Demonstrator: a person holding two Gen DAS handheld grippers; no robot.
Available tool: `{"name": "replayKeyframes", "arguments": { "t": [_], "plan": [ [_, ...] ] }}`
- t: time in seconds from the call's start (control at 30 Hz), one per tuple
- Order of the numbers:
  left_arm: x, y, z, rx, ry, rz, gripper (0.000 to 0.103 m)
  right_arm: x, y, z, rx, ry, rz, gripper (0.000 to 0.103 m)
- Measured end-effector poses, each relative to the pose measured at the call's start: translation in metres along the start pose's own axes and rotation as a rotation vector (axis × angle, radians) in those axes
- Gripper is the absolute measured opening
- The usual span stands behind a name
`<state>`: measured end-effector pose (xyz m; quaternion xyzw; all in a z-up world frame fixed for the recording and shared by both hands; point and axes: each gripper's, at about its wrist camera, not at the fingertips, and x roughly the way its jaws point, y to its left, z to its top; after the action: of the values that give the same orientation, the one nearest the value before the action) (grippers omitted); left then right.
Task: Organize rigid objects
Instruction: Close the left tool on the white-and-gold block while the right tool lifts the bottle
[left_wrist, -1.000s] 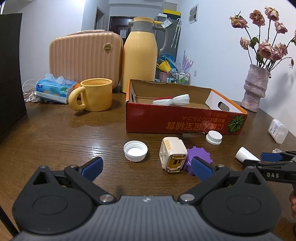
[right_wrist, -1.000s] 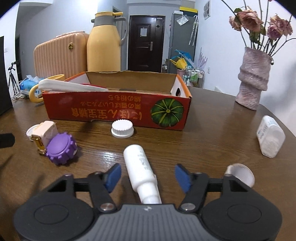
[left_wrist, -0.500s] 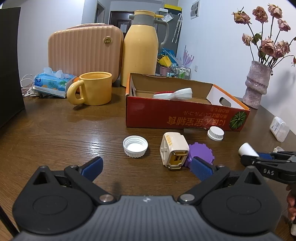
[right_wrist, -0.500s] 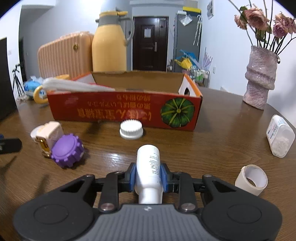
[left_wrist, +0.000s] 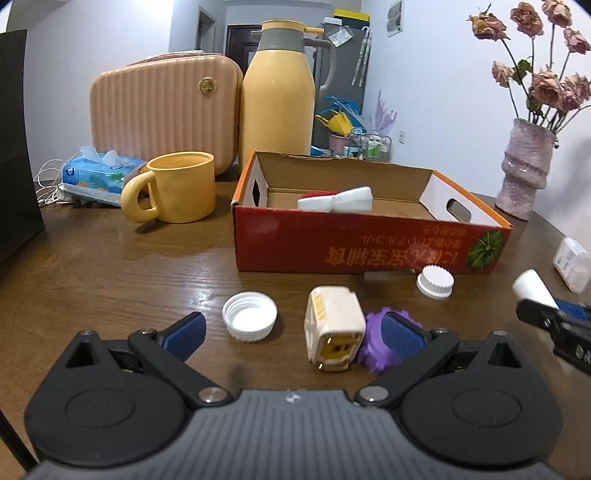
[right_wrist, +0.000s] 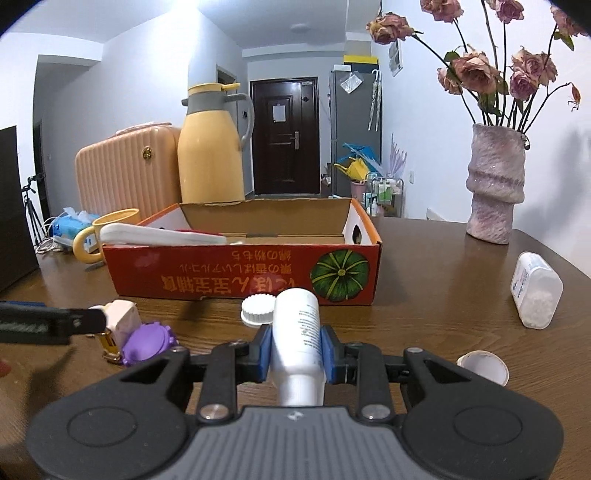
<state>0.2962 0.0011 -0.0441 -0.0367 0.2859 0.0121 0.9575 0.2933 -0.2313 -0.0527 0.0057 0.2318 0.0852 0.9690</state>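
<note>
The right gripper (right_wrist: 296, 349) clamps a white tube (right_wrist: 297, 332) between its blue pads, the tube raised off the wooden table (right_wrist: 424, 325) and pointing toward the red box (right_wrist: 240, 275); the left gripper (left_wrist: 291, 330) hangs with its jaws spread wide and nothing between the pads, low over a white charger (left_wrist: 334, 328) lying on its side and a purple knob (left_wrist: 373, 350) (the two touching); an upturned white cap (left_wrist: 249, 315) sits just left of the charger, and a ribbed white cap (left_wrist: 435, 281) rests near the box's front wall; inside the box lies a white object (left_wrist: 336, 199) with something red behind it; a clear jar (right_wrist: 535, 295) lies on its side well to the right, near a small white cup (right_wrist: 484, 367) by the right gripper; a yellow mug (left_wrist: 177, 186), a flask (left_wrist: 279, 99), a ribbed case (left_wrist: 162, 110), a tissue pack (left_wrist: 98, 175) and a vase (right_wrist: 495, 184) of dried roses stand behind.
</note>
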Motion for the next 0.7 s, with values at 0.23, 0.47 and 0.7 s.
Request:
{"name": "replayKeyframes", "arguments": {
  "t": [0.23, 0.47, 0.7],
  "plan": [
    [0.021, -0.017, 0.010, -0.003, 0.003, 0.048, 0.092, -0.002, -0.001, -0.001, 0.003, -0.008, 0.009, 0.027],
    [0.037, -0.025, 0.010, 0.020, 0.038, 0.049, 0.064, -0.005, 0.001, -0.001, 0.003, -0.015, 0.022, 0.027],
    [0.043, -0.026, 0.007, 0.043, 0.074, 0.004, 0.034, -0.005, 0.004, -0.002, -0.006, -0.018, 0.032, 0.027]
  ]
}}
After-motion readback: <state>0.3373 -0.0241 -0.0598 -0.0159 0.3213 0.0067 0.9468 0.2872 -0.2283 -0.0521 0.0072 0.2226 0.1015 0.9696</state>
